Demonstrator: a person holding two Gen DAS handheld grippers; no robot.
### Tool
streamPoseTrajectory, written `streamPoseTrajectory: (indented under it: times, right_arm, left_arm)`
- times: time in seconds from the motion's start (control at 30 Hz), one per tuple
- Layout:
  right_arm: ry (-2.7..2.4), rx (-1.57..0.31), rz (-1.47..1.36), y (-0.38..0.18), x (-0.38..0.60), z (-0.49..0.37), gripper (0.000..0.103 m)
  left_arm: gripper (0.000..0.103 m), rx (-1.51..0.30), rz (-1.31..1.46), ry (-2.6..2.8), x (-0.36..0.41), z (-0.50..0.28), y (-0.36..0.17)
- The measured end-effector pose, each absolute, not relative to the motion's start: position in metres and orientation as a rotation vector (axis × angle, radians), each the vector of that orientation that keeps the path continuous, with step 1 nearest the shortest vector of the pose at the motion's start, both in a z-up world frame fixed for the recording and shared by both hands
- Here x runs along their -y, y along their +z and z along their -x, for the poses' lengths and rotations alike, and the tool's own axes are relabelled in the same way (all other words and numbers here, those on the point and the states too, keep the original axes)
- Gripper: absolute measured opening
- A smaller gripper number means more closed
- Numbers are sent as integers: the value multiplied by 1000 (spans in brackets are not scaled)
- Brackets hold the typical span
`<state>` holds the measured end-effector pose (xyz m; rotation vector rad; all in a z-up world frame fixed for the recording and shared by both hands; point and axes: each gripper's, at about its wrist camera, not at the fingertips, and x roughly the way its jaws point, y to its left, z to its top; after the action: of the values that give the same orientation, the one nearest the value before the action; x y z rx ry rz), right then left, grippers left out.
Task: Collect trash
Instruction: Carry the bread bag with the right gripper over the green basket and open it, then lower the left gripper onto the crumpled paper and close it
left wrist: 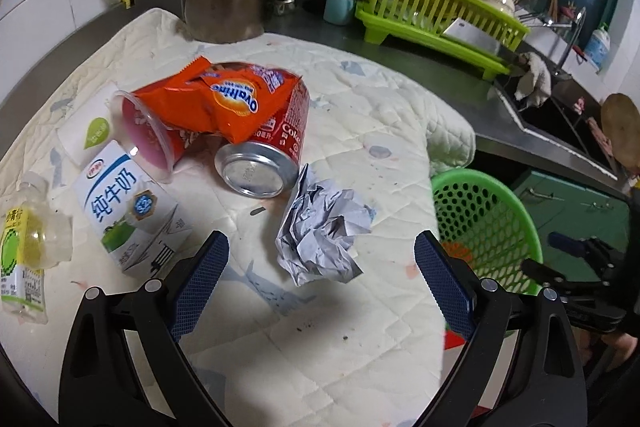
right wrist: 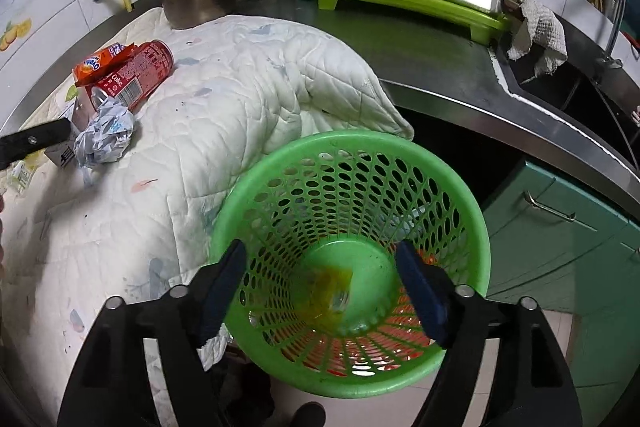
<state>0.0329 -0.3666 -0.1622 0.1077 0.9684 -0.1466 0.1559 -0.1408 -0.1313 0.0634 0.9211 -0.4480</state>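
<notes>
Crumpled paper [left wrist: 322,233] between spread left claw [left wrist: 322,267] fingers, untouched.

Paper ball [left wrist: 322,231]: crumpled white-grey sheet, lying loose on the quilted cloth, just beside the can's base.
Can [left wrist: 268,147]: red cola can on its side, silver bottom facing out.
Wrapper [left wrist: 216,99]: orange snack packet, creased, draped over the can and cup.
Cup [left wrist: 146,135]: clear plastic, tipped over.
Milk carton [left wrist: 134,211]: white and blue, lying flat.
Bottle [left wrist: 28,243]: small, clear, yellow-green label, on its side.
Basket [right wrist: 352,203]: green perforated bin beside the bench, a blurred yellowish piece [right wrist: 332,291] inside.
</notes>
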Motion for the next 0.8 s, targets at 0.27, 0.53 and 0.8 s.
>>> streamPoseTrajectory:
  times: [0.27, 0.53, 0.8]
  right_arm:
    - [-139, -932, -110, -148, 365, -28, 78]
    - [-125, -907, -122, -137, 362, -23, 80]
    - [-133, -888, -135, -131, 364, -20, 80]
  left_arm:
    - [92, -958, -44, -429, 145, -173, -147]
    - [82, -980, -77, -426, 154, -177, -160]
    - [52, -993, -75, -446, 155, -176, -168]
